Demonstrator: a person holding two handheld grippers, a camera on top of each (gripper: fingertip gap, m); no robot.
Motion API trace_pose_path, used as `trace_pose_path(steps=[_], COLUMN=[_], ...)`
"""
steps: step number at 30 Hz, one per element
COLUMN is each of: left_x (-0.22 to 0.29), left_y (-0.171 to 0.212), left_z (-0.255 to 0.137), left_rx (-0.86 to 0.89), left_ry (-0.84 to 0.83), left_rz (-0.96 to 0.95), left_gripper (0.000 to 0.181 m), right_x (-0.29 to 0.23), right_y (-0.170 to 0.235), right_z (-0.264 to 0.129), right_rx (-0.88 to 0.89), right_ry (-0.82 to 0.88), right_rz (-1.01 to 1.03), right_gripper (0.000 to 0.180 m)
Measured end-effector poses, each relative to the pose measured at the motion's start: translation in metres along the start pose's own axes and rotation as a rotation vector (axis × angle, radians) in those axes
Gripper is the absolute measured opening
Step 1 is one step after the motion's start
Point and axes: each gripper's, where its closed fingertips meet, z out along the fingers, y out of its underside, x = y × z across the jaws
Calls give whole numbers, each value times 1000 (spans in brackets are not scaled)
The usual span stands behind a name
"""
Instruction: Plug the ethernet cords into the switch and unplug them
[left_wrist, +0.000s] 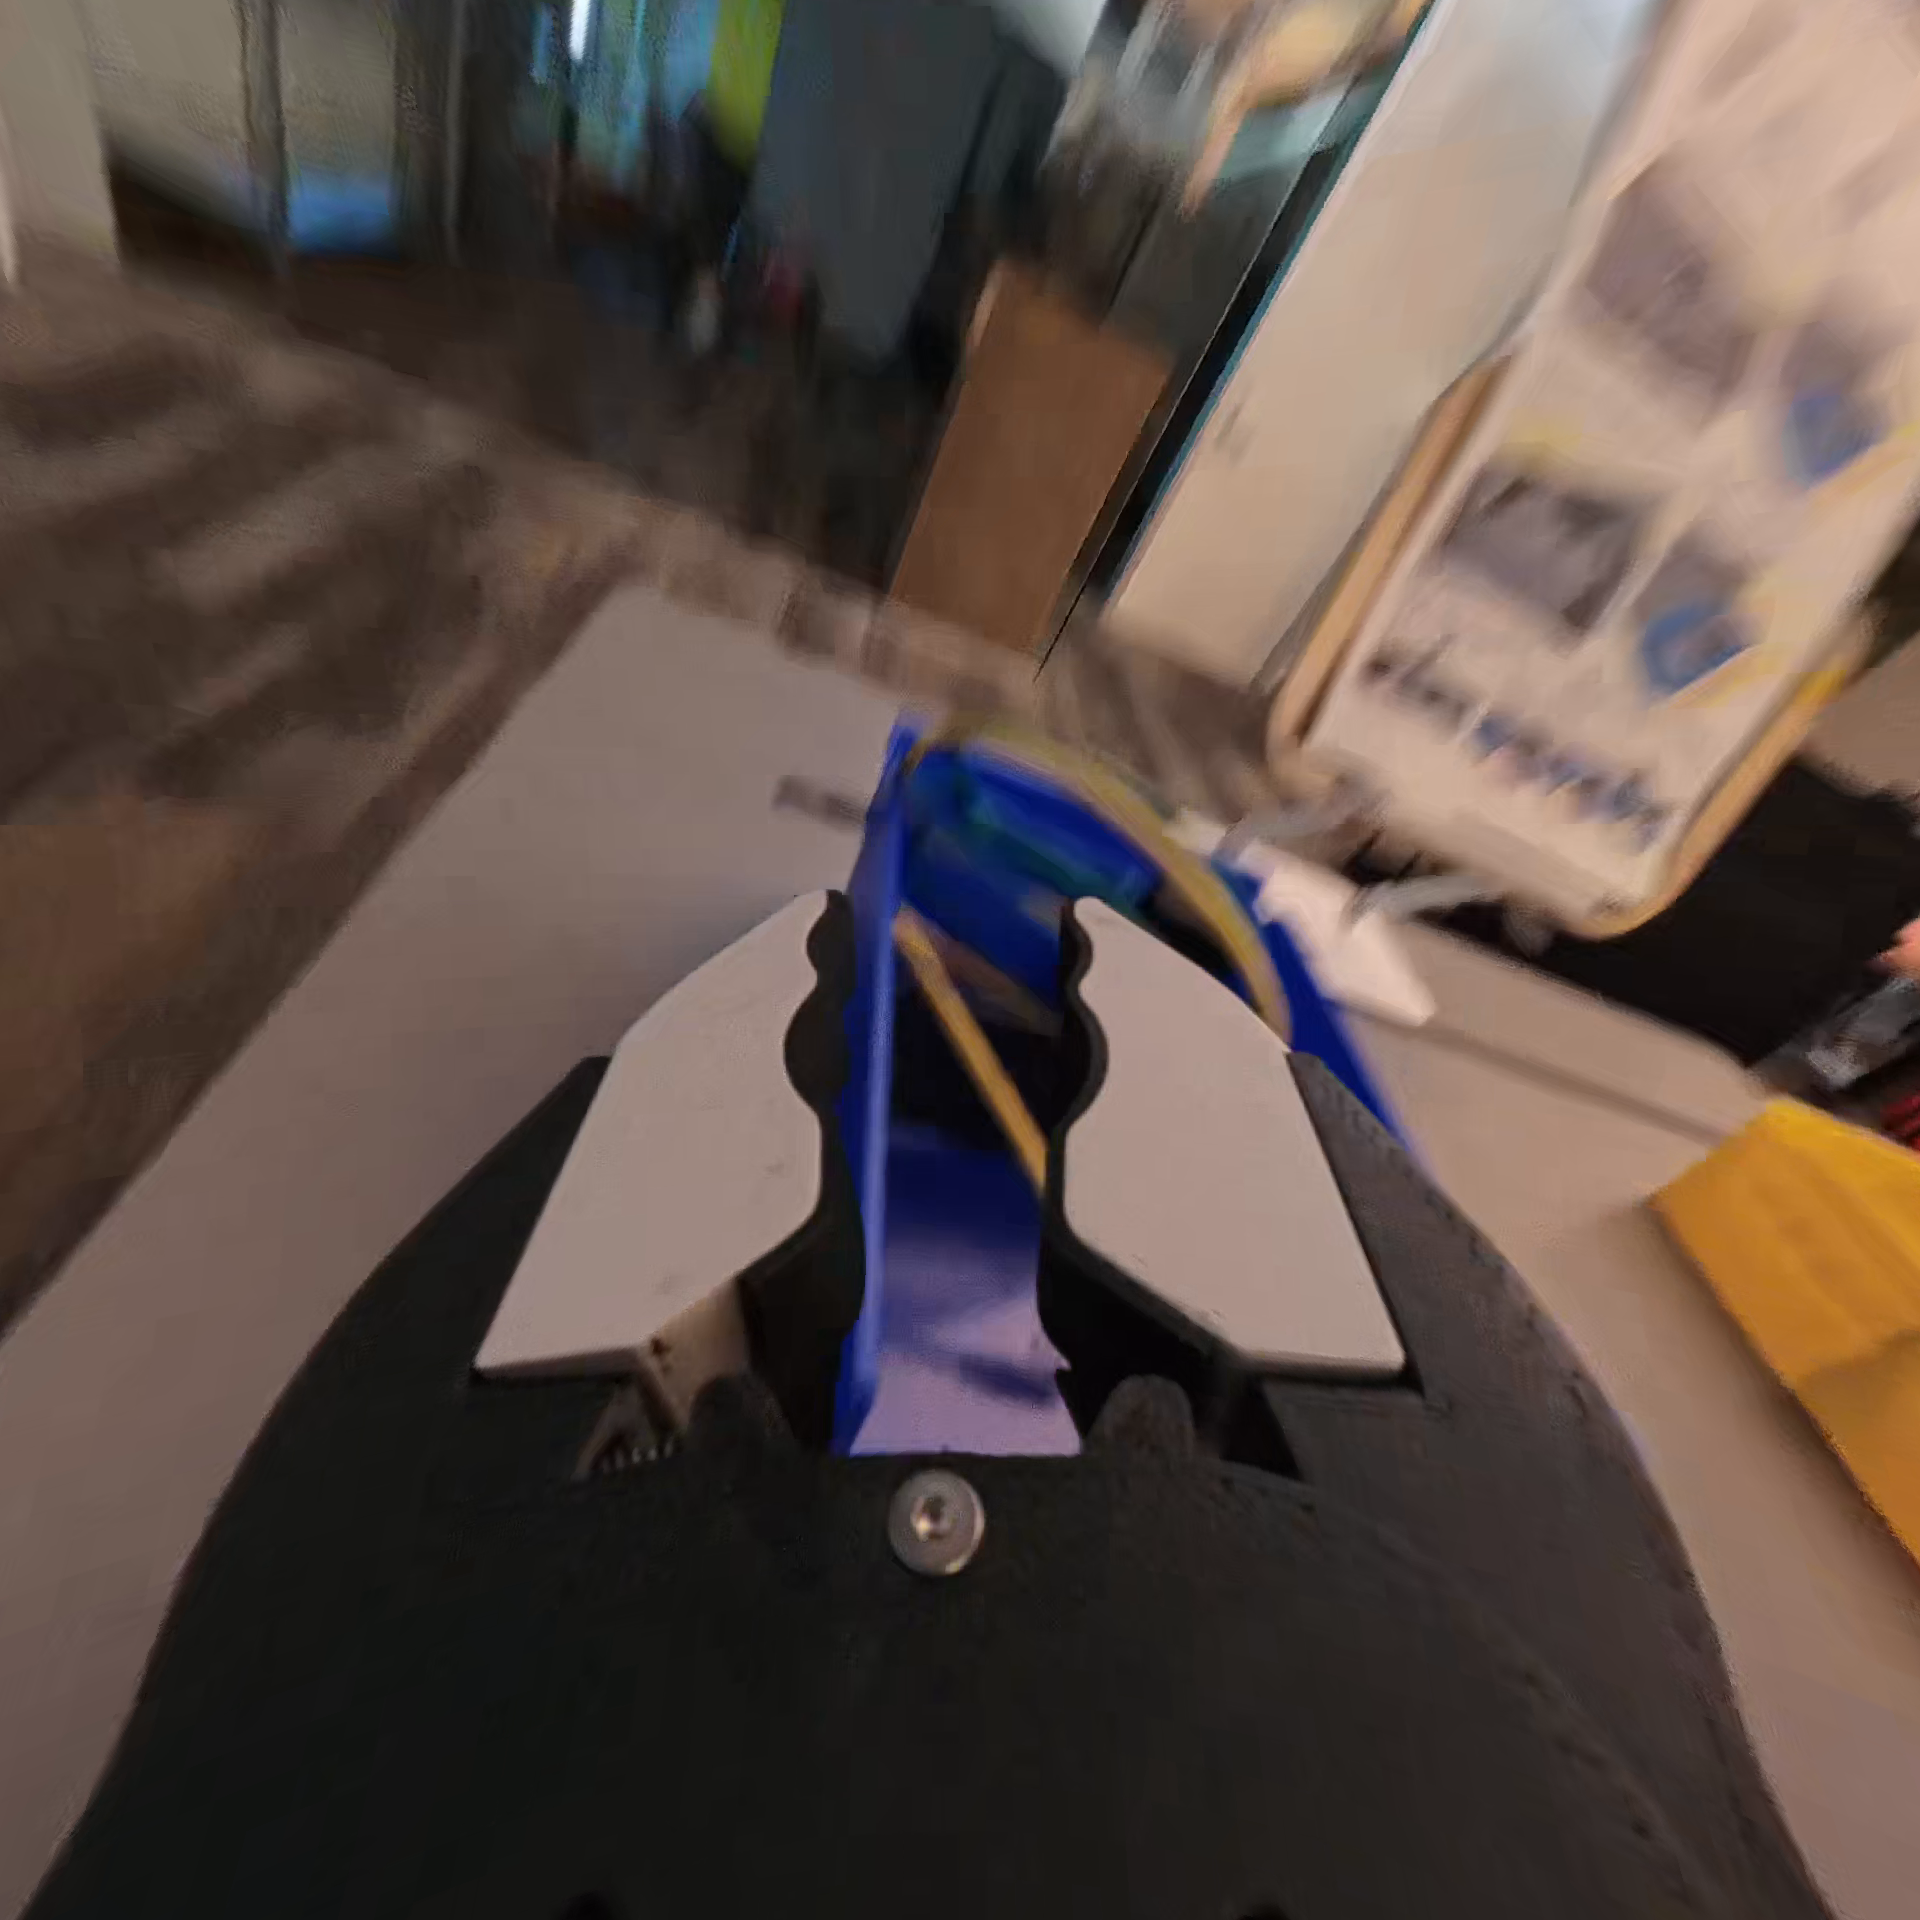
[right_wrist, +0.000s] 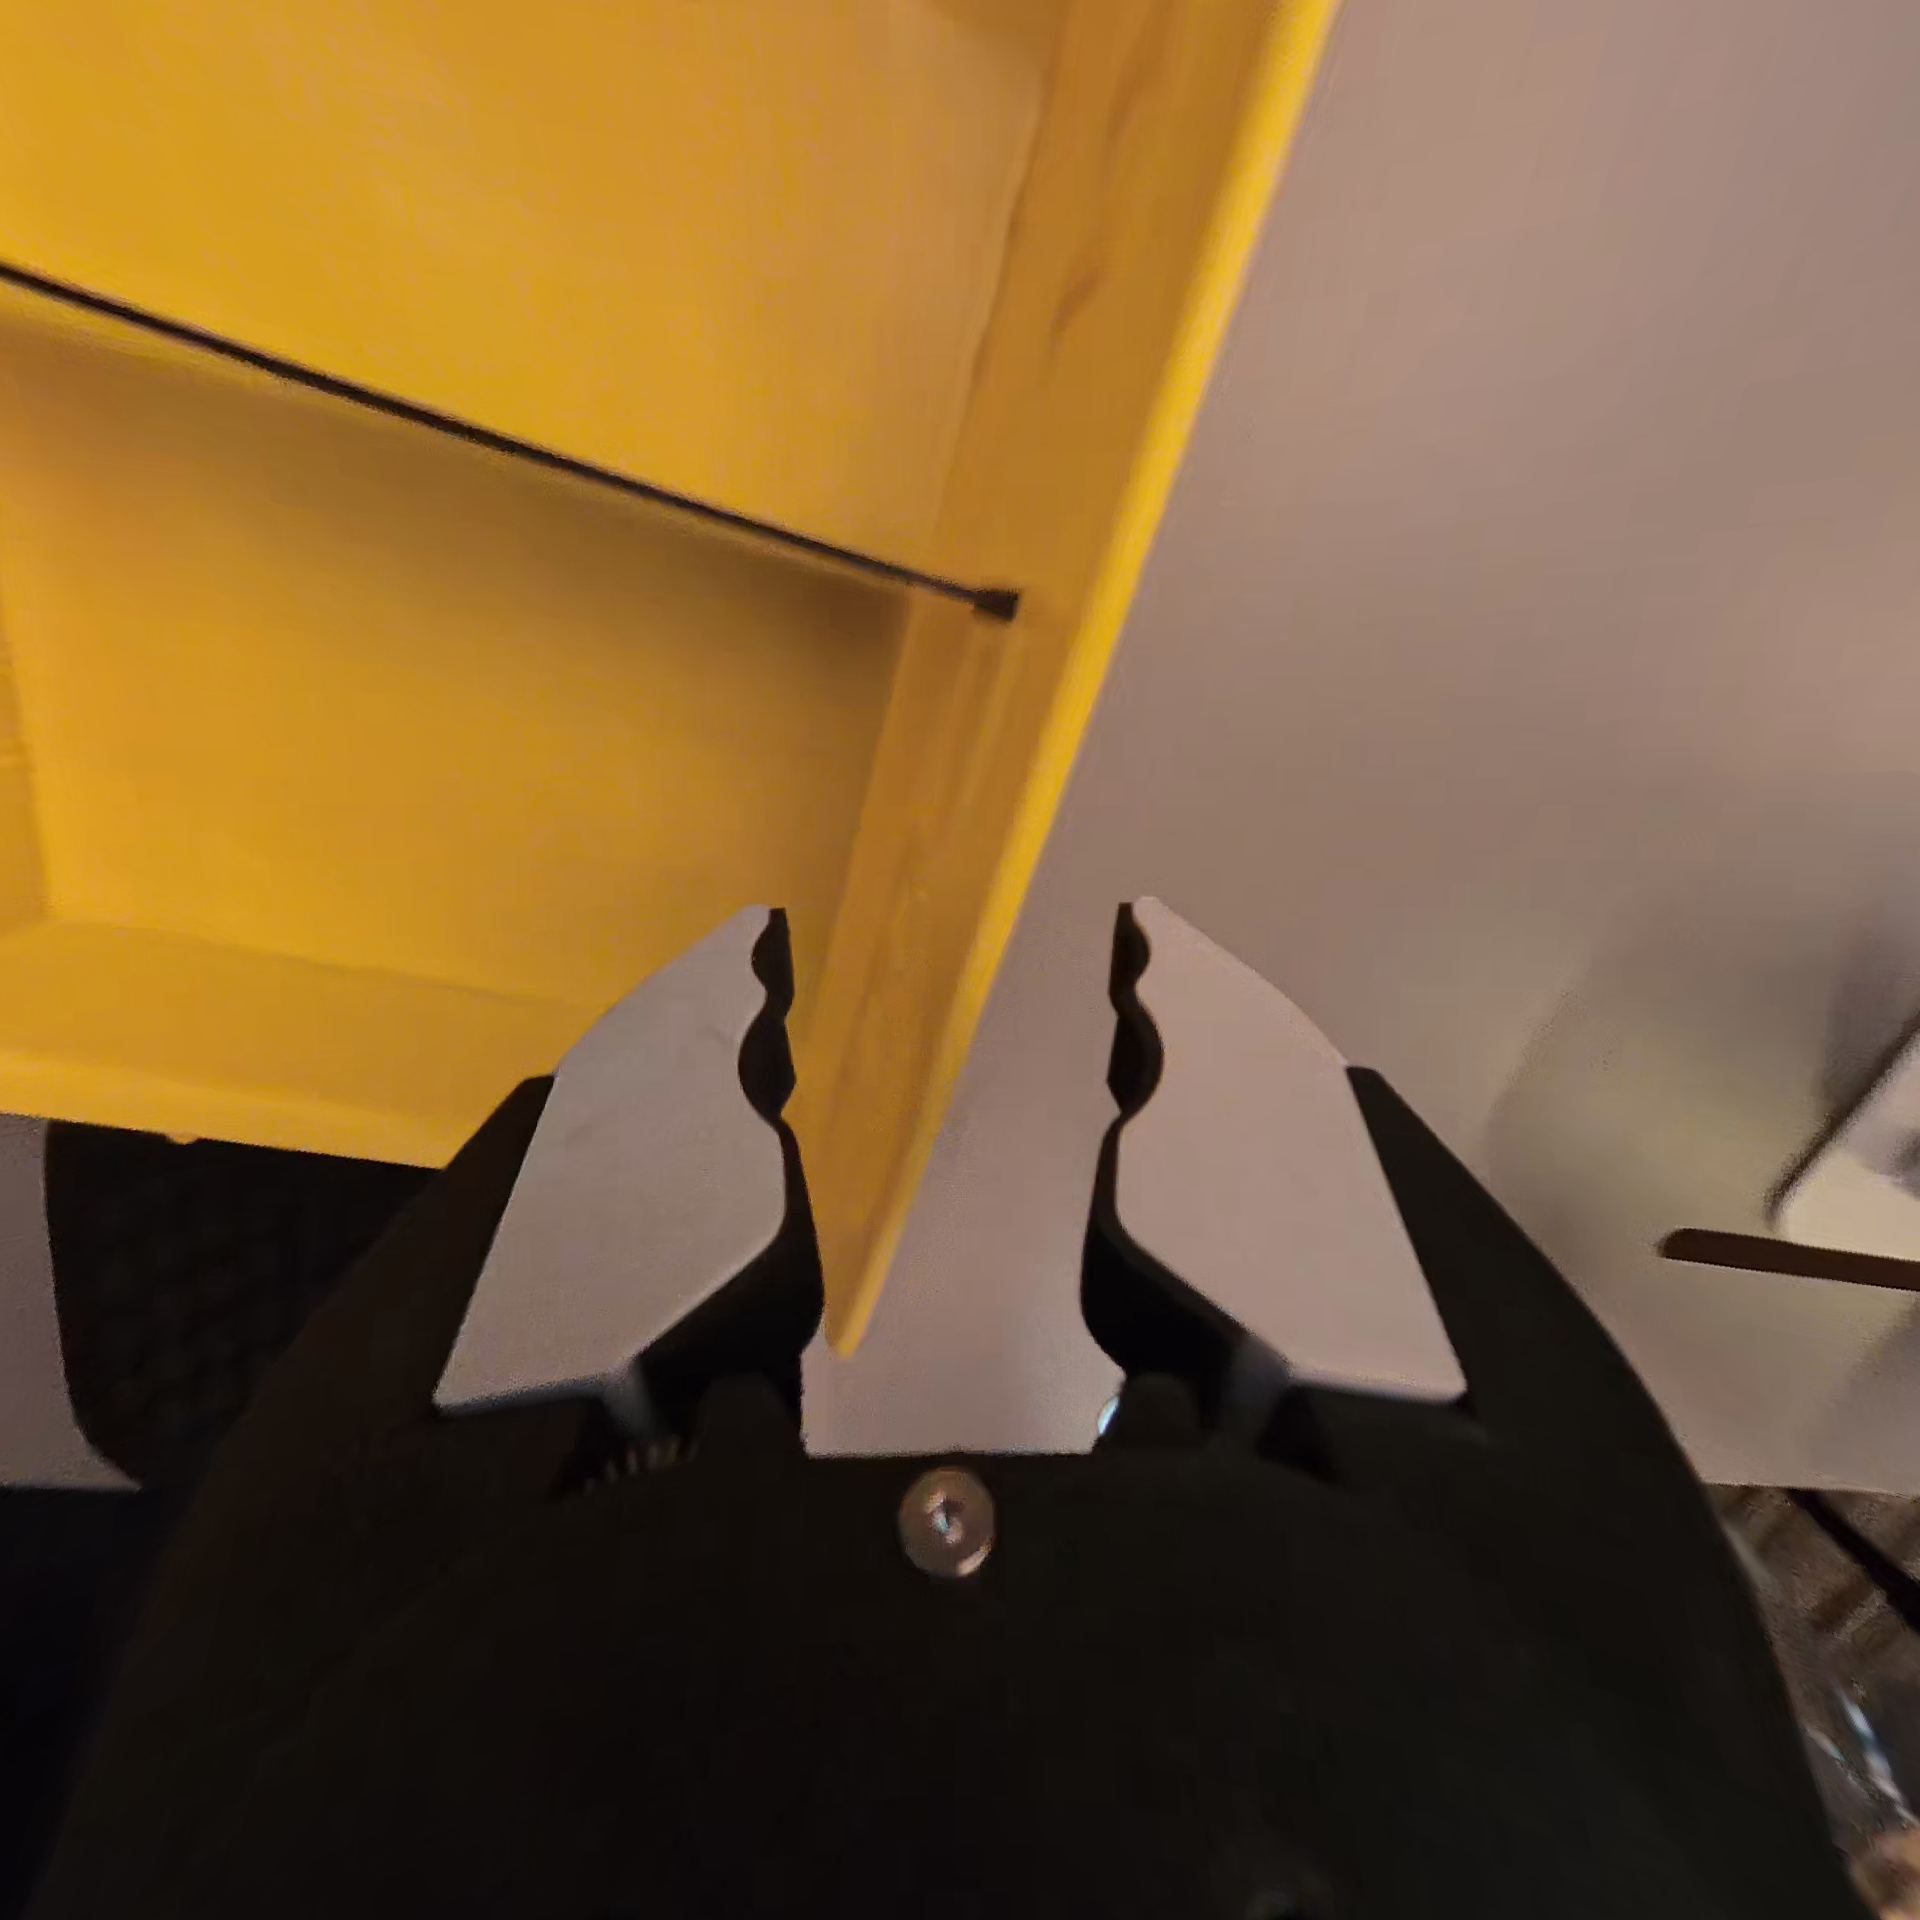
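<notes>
Motion blur smears most of the left wrist view, though the left gripper (left_wrist: 951, 925) itself reads sharply: it points forward and slightly downward over a pale grey table (left_wrist: 540, 935), its two grey fingers (left_wrist: 707, 1122) set a narrow gap apart. A blue object (left_wrist: 966, 914) fills that gap from the palm up past the fingertips, and the wavy black inner pads sit right against its sides, so the fingers look closed on it; the blur prevents certainty that this is the switch. A thin yellow cord (left_wrist: 977, 1049) runs diagonally across the blue surface between the fingers and arcs over its far right edge. Something white (left_wrist: 1340, 935) sticks out just beyond the blue piece on the right, too blurred to identify. A yellow bin (left_wrist: 1808, 1288) shows its corner at the right edge of the table, and a framed white board (left_wrist: 1621, 582) leans behind.

Right wrist view: the right gripper (right_wrist: 951, 914) points down at the table (right_wrist: 1507, 520), its fingers (right_wrist: 644, 1153) spread moderately wide and holding nothing. The yellow bin (right_wrist: 1049, 727) lies directly ahead, its near wall running diagonally down into the gap between the fingers. A thin black line (right_wrist: 499, 442) crosses the bin's floor. Neither cord nor blue object appears here.
</notes>
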Motion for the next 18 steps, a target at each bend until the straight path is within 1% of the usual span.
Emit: trace_pose_path(steps=[2,3,5,6,8,10,12,13,15,17,18], left_x=[37,59,98,116,152,180,195,191,167,151,145], left_y=[-31,-39,-43,-40,-29,-14,14,32,62,88,97], left_z=[-20,-28,-31,-25,-4,30,67,86,117,136,146], left_rx=[192,255,294,269,158,8,-195,-330,-589,-737,-776], left_ry=[132,203,270,289,345,400,467,463,374,369,368], left_rz=[85,149,292,371,530,704,865,914,1028,1153,1217], left_gripper=[35,33,30,36,52,55,58,52,37,49,51], right_x=[2,-1,-22,-38,-72,-102,-124,-136,-159,-184,-193], right_y=[-23,-40,-77,-94,-118,-131,-140,-141,-139,-133,-131], right_z=[-38,-60,-109,-134,-181,-218,-248,-259,-279,-288,-288], right_rx=[152,265,540,683,940,1145,1329,1406,1531,1609,1631], right_ry=[46,57,33,-1,-50,-86,-91,-102,-121,-132,-124], right_rz=[-19,-39,-99,-144,-230,-304,-361,-398,-467,-590,-640], right_gripper=[62,63,65,66,67,67,67,66,65,62,62])
